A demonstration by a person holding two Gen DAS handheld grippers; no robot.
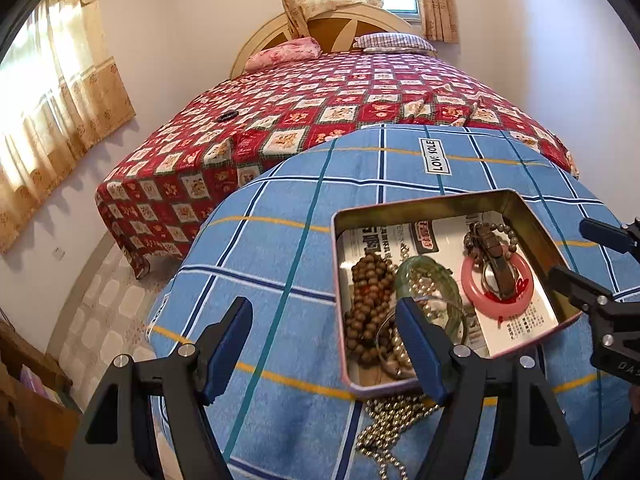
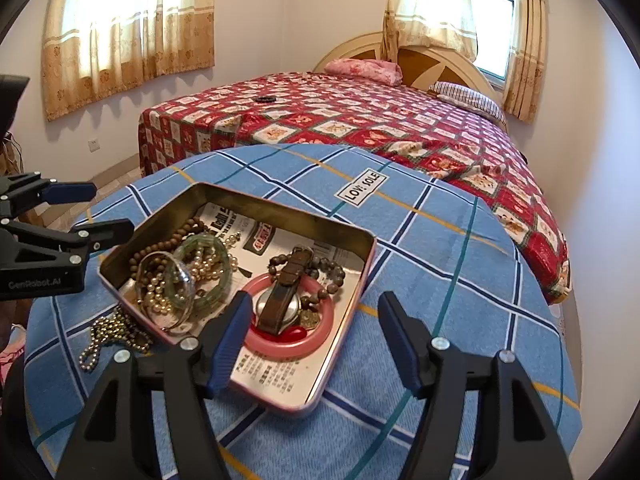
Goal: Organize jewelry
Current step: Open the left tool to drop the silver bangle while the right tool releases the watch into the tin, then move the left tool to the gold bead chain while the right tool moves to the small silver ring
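While both grippers' jaws gape apart, the tin holds bangles, beads and a watch.

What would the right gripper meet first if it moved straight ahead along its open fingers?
Probably the near right corner of the tin, or the blue checked cloth just beside it. The right gripper sits above them; depth is unclear.

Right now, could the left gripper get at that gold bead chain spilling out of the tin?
Probably yes. The left gripper is open just above the gold bead chain, which lies on the blue cloth outside the tin, uncovered.
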